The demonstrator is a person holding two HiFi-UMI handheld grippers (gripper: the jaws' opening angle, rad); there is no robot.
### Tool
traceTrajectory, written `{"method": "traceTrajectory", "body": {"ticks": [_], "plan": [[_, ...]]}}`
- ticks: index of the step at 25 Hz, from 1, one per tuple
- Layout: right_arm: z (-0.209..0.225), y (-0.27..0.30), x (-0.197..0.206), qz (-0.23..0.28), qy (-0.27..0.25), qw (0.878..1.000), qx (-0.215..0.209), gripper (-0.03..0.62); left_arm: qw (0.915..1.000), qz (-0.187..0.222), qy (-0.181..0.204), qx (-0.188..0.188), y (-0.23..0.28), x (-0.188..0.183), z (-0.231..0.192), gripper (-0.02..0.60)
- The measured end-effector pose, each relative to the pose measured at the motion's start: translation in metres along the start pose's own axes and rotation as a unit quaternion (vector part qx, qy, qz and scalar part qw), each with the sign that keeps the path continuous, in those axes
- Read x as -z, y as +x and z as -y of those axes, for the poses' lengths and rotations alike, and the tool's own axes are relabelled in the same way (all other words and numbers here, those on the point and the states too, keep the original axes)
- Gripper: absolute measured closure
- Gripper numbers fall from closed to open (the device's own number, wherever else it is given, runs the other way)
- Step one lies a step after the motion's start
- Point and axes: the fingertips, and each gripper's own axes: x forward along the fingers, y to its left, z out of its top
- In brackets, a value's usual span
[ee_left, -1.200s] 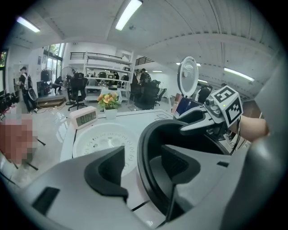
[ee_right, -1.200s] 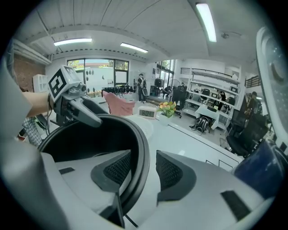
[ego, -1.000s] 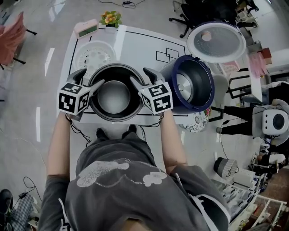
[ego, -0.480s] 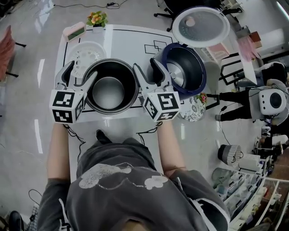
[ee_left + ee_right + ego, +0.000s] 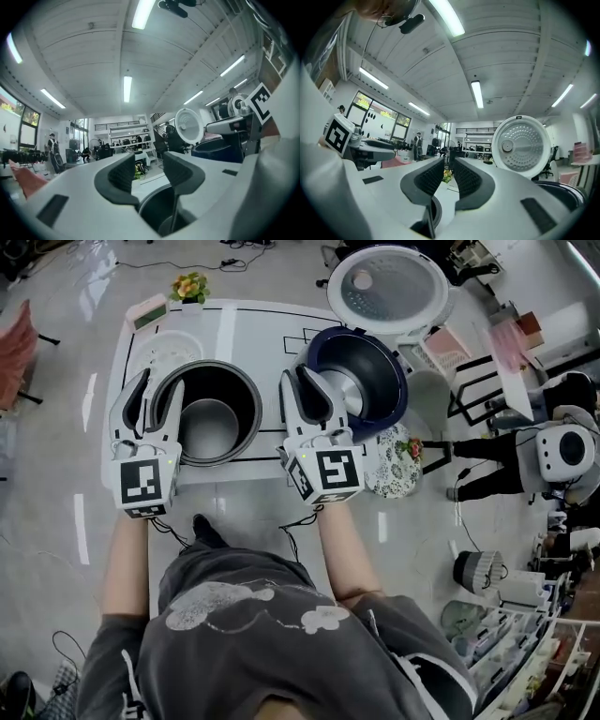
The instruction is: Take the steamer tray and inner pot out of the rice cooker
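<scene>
Desk: Head view first. Where do the items stand?

Operator: I find the inner pot [image 5: 208, 427] left of centre on the table [image 5: 258, 334], clear of the rice cooker [image 5: 396, 376], whose lid [image 5: 389, 287] stands open at the upper right. The steamer tray [image 5: 157, 346] lies just behind the pot, upper left. The cooker's well looks bare, so I judge both removals done. My left gripper [image 5: 157, 385] is held up over the pot's left rim in the frame. My right gripper [image 5: 302, 378] is between pot and cooker.

Desk: Left gripper view?

Operator: Its jaws are about half apart and have just been closing. Only the room shows between them. The pot's dark mouth [image 5: 159, 211] sits below, untouched.

Desk: Right gripper view?

Operator: Its jaws are drawn to a narrow slit, also just closing, with nothing between them.

Desk: Handling?

Operator: I rate the pot stiff, smooth-walled, probably slippery and of some weight, so pinch its thin rim at opposite sides. The tray looks light and thin. Take it by its edge.
</scene>
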Motion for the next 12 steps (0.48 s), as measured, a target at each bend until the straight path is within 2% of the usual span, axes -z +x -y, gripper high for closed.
{"method": "traceTrajectory", "body": {"ticks": [4,5,9,12], "plan": [[0.011,-0.027,-0.005,0.004,0.031,0.999,-0.006,0.545,0.9998,-0.019,-0.007,-0.005,-0.016,-0.003,0.024,0.534],[0.011,-0.034,-0.006,0.001,0.036,0.999,-0.013,0.549,0.9995,-0.027,-0.013,-0.001,-0.02,-0.003,0.031,0.554],[0.007,-0.064,-0.01,-0.015,0.042,0.998,-0.042,0.565,0.9977,-0.051,-0.042,0.018,-0.039,-0.005,0.059,0.574],[0.008,-0.086,-0.012,-0.027,0.028,0.998,-0.05,0.566,0.996,-0.065,-0.056,0.027,-0.053,-0.008,0.08,0.574]]}}
